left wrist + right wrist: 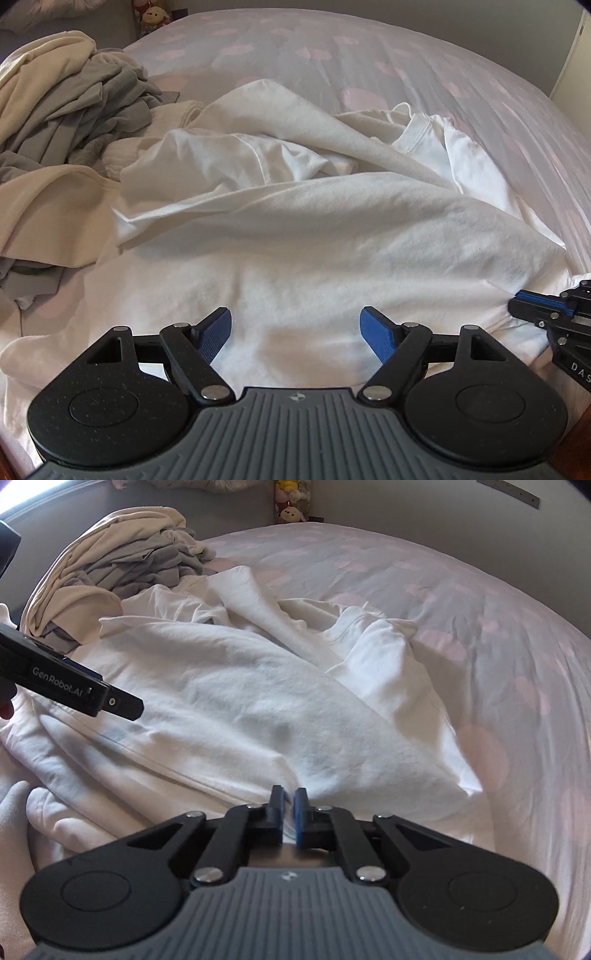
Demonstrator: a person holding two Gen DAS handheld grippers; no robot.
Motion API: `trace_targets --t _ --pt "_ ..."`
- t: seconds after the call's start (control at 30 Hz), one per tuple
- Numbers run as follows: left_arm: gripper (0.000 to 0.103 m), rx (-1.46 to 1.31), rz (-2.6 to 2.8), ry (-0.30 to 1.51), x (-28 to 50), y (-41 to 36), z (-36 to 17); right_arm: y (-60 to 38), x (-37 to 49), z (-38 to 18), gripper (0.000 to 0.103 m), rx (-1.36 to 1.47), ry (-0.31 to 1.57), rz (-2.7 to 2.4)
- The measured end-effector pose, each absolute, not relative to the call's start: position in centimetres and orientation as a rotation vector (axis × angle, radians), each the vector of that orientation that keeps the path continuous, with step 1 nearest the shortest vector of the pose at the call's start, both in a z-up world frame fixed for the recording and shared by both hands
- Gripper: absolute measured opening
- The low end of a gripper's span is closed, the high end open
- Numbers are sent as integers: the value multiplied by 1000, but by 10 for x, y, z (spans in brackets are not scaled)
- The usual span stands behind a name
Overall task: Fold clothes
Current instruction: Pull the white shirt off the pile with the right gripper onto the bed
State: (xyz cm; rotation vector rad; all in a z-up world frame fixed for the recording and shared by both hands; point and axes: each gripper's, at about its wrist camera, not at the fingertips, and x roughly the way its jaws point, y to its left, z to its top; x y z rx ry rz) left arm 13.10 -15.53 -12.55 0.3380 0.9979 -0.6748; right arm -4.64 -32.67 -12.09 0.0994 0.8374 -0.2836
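A crumpled white garment (295,229) lies spread over the bed, its neckline (421,129) towards the far right. My left gripper (295,317) hovers low over the garment's near part, blue pads (218,336) wide apart with only flat cloth beneath them. In the right wrist view my right gripper (289,794) is shut on the near edge of the white garment (229,701), a sliver of white cloth pinched between its pads. From the left wrist view the right gripper (517,310) shows at the right edge, on the garment's border. The left gripper (125,705) enters the right wrist view from the left.
A heap of grey and cream clothes (74,110) sits at the left, also visible as the pile (129,565). The bed sheet (369,48) is pale with pink spots and stretches away to the right. A plush toy (290,515) stands by the far wall.
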Motion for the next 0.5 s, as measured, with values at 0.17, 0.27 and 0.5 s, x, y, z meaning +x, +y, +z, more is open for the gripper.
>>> trace_targets --t 0.17,0.27,0.5 --pt "76 355 -645 949 142 -143 -103 -337 -72 -89 4 25 771 -407" --pt "76 360 -621 928 155 -138 -92 -368 -97 -74 4 37 781 -512" --pt "76 395 -624 881 190 -147 -77 -429 -148 -68 6 141 854 -667"
